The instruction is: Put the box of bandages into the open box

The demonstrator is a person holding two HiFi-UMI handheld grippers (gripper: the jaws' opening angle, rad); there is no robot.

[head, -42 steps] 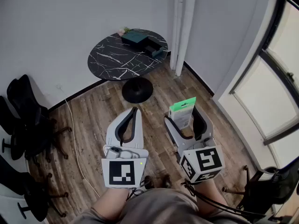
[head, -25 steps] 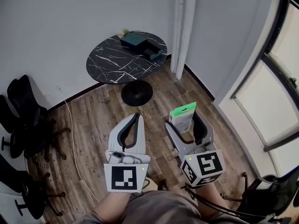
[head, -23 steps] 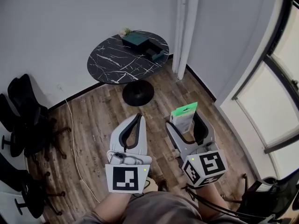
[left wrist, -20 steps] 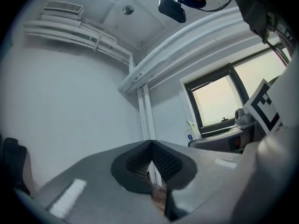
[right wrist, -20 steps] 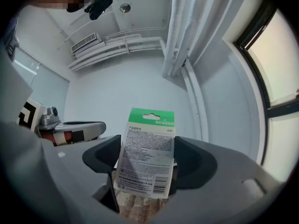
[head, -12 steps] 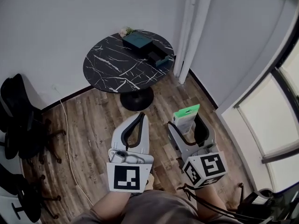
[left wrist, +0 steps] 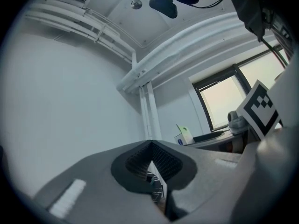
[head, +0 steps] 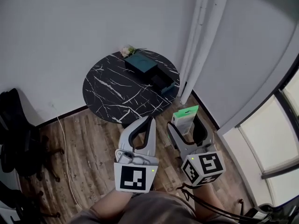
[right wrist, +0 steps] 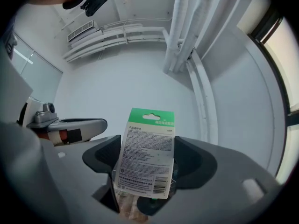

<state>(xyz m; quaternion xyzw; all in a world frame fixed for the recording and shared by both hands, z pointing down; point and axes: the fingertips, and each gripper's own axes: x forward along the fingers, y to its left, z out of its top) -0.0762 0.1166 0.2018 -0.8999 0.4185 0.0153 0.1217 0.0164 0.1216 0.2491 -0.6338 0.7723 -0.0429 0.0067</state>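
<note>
Centrally, a person stands on the wood floor [head: 96,136] with both tools held out toward a round black marbled desk [head: 112,94].

Right gripper [head: 185,123]: its fingers [right wrist: 198,164] are closed partway onto the box of bandages [right wrist: 148,146]. This is a flat white pack with a green header, clamped by its lower part and standing upright, its printed face toward that gripper's camera. The pack is in the air, well apart from the open box [head: 163,82].

Left gripper [head: 148,121]: its fingers [left wrist: 133,164] are pressed together tip to tip with nothing between them. It is held just beside the right one, at a similar height.

Far side of the desk: the open box is dark with a teal rim, its cavity facing up. Just beside it, toward the wall, lies a closed teal box [head: 140,62]. A small sprig of flowers [head: 126,51] sits behind that, at the desk's edge.

Surroundings: white pipes [head: 201,41] run up the corner to the right of the desk. Black chairs [head: 14,139] stand at the left, and a thin cable [head: 64,143] trails across the floor.
</note>
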